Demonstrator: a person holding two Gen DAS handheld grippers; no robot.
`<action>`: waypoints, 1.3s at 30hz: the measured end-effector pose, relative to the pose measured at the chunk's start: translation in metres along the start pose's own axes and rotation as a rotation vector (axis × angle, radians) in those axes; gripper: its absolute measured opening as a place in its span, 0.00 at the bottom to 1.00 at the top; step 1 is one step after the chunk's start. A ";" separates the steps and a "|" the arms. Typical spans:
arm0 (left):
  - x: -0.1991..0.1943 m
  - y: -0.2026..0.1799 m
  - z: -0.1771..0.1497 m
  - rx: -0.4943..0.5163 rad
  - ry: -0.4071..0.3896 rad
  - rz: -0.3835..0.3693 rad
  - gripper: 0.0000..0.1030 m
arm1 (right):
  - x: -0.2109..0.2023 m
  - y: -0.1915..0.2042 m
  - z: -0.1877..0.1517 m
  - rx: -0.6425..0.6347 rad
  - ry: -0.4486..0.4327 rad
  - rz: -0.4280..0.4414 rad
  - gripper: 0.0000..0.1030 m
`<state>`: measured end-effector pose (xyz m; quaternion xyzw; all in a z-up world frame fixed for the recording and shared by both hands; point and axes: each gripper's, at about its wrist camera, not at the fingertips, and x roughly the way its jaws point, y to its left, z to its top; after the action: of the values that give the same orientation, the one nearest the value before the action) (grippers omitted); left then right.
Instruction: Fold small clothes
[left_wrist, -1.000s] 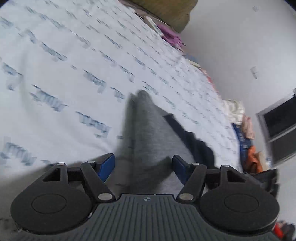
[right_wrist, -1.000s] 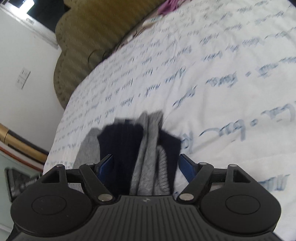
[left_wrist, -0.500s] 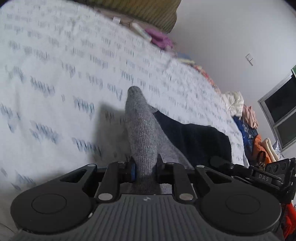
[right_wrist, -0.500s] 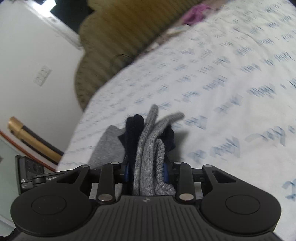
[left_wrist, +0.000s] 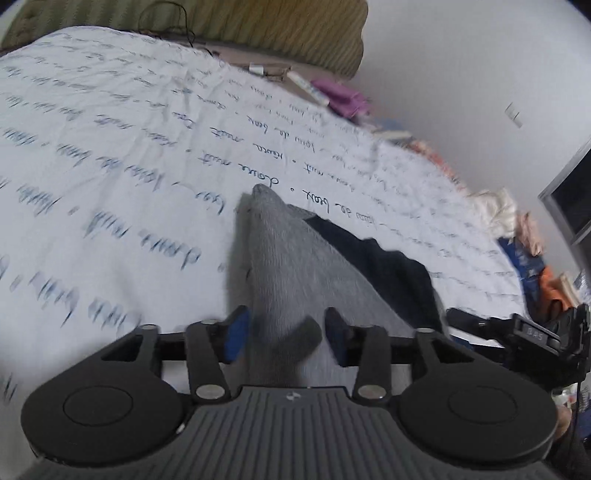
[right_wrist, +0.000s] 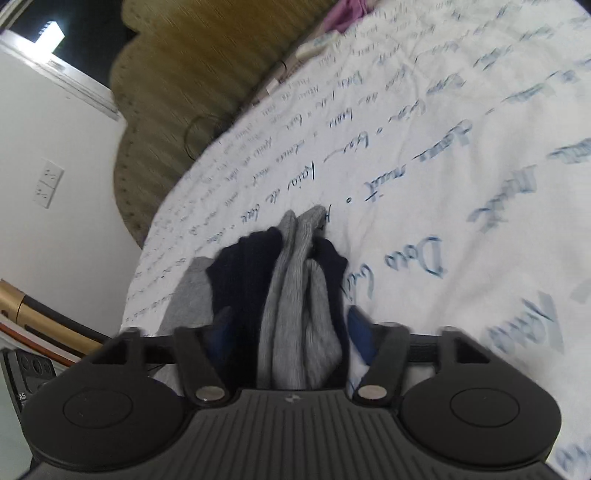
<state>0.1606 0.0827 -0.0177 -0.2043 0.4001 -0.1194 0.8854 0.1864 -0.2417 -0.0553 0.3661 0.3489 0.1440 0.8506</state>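
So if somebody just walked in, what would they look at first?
Probably the grey sock stretched out on the white sheet with blue writing, with dark navy cloth beside it. Both the left gripper and the right gripper have just opened around it.

The near end of the grey sock (left_wrist: 291, 266) runs under the left gripper (left_wrist: 283, 334) body and out of sight, and the dark cloth (left_wrist: 384, 262) beside it is partly covered by the sock, so I can't make out its whole shape. From the right side, the bunched grey and dark folds (right_wrist: 295, 295) vanish beneath the right gripper (right_wrist: 284, 332), whose left pad is lost against the dark fabric. The blue writing on the bedsheet (right_wrist: 461, 184) smears toward the edges and cannot be read, and the pile of clothes (left_wrist: 517, 229) by the far wall is too small to sort out.
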 end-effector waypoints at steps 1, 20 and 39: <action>-0.011 0.002 -0.010 0.003 -0.003 0.003 0.51 | -0.014 -0.001 -0.006 -0.009 -0.018 0.010 0.75; -0.061 -0.003 -0.077 -0.025 0.033 -0.073 0.13 | -0.049 0.025 -0.103 -0.045 0.163 0.117 0.15; -0.076 -0.077 -0.084 0.348 -0.205 0.148 0.61 | -0.070 0.072 -0.029 -0.167 -0.093 0.064 0.59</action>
<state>0.0436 0.0206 0.0178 -0.0296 0.2954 -0.0997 0.9497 0.1168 -0.2122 0.0165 0.3110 0.2839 0.1824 0.8885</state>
